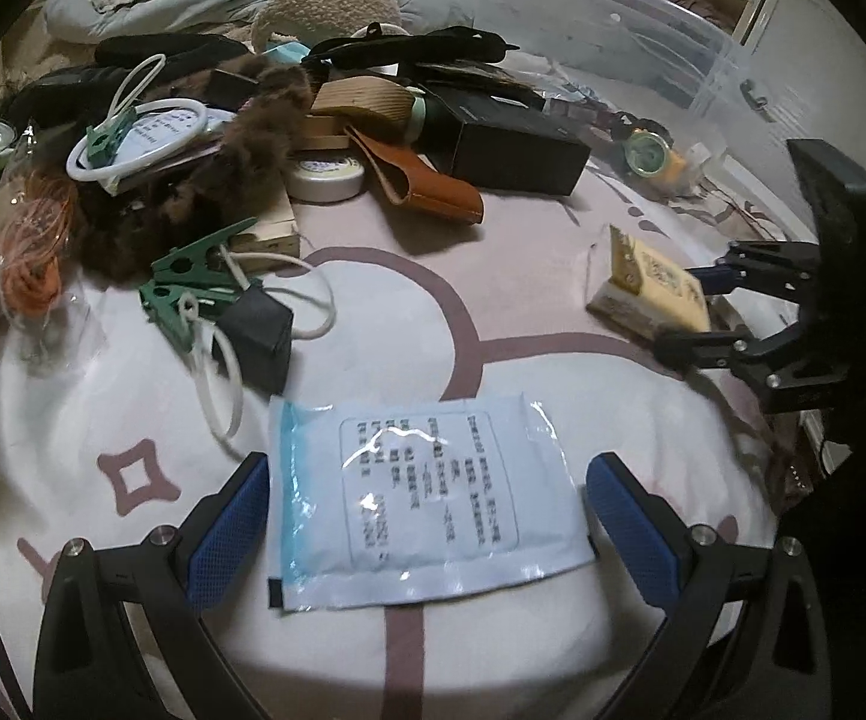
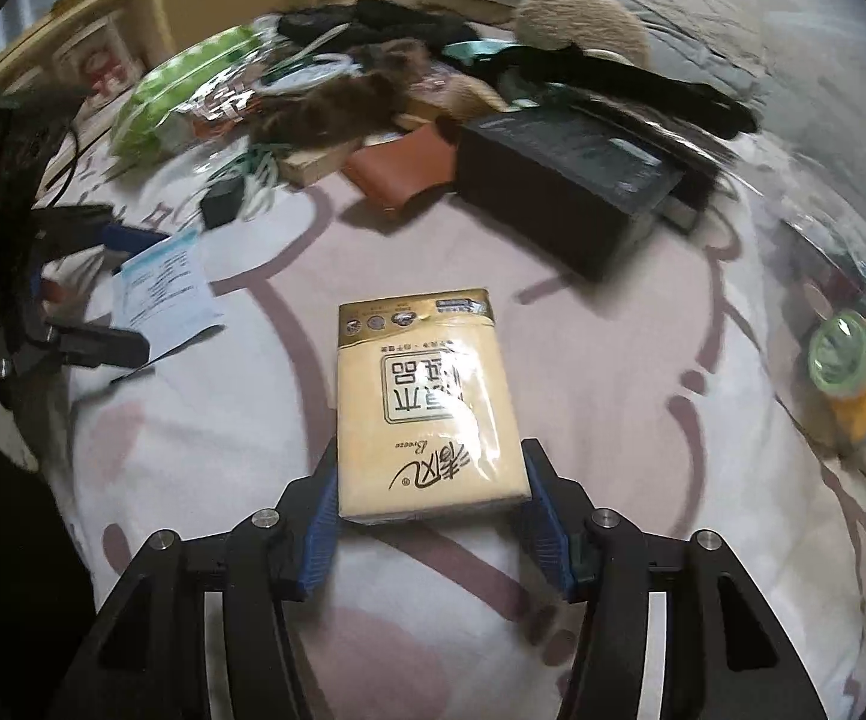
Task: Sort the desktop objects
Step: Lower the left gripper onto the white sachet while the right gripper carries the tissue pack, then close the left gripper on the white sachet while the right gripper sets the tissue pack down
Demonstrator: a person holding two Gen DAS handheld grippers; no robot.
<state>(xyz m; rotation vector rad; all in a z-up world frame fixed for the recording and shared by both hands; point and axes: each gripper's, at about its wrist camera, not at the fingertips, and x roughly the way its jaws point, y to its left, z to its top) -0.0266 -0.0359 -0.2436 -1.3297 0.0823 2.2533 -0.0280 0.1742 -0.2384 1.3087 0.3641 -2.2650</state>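
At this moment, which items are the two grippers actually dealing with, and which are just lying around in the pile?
In hand:
- left gripper, jaws open either side of the white sachet
- right gripper, straddling the yellow tissue pack

Lying about:
- black box
- brown leather pouch
- green clips
- tape roll
- brown fur piece

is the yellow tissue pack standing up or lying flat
Lying flat. The yellow tissue pack rests on its broad back on the patterned bedsheet, printed face up, its near end between the right gripper's blue pads.
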